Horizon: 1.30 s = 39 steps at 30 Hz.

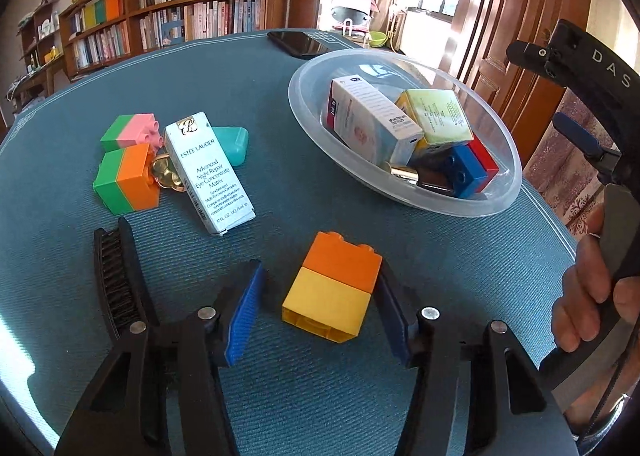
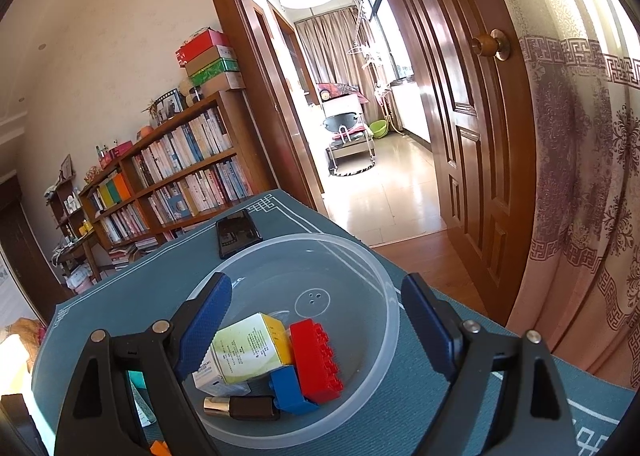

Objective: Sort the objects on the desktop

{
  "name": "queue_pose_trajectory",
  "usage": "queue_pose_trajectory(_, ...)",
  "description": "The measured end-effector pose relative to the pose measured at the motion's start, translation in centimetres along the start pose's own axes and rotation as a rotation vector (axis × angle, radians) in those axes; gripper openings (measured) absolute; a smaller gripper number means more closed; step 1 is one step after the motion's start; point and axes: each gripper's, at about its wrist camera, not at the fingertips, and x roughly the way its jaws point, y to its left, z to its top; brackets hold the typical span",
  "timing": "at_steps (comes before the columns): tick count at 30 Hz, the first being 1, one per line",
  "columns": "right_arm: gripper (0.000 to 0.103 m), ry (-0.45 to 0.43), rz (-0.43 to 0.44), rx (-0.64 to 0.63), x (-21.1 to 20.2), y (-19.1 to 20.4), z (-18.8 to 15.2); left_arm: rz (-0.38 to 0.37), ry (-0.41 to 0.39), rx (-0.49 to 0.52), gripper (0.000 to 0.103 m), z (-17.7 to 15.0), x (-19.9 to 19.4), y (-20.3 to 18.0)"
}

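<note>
An orange-and-yellow block (image 1: 332,286) lies on the blue-green table mat between the open fingers of my left gripper (image 1: 320,296); the right finger looks to touch it, the left stands apart. A clear plastic bowl (image 1: 496,123) at the right holds a white box (image 1: 372,119), a yellow-green box (image 1: 438,115), a red-and-blue block (image 1: 474,167) and a dark bottle. My right gripper (image 2: 316,316) is open and empty, held above that bowl (image 2: 376,280); it also shows at the right edge of the left wrist view (image 1: 584,135).
A white Estée Lauder box (image 1: 208,171), green-pink block (image 1: 130,129), green-orange block (image 1: 128,179), teal case (image 1: 234,143) and gold object (image 1: 164,173) lie at left. A black brush (image 1: 118,280) lies near front left. A phone (image 1: 298,43) lies at the far edge.
</note>
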Motion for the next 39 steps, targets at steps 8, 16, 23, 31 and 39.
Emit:
queue_pose_trajectory(8,0.090,-0.013,-0.002,0.021,-0.3,-0.4,0.2,-0.036,-0.047,-0.001,0.043,0.7,-1.3,-0.3)
queue_pose_trajectory(16,0.090,-0.035,-0.021,0.066,-0.7,-1.4,0.6,-0.081,-0.156,0.008,0.043,5.6,-3.4,-1.1)
queue_pose_trajectory(23,0.090,-0.048,-0.052,0.110,-0.8,-2.7,0.9,-0.123,-0.208,0.053,0.043,10.2,-1.9,-3.4)
queue_pose_trajectory(31,0.090,-0.032,-0.070,0.132,-0.4,-3.4,0.9,-0.132,-0.202,0.058,0.043,11.9,-0.2,-4.4)
queue_pose_trajectory(39,0.090,-0.017,-0.046,0.118,-0.3,-2.9,0.7,-0.114,-0.167,-0.013,0.076,8.2,-2.5,-1.6)
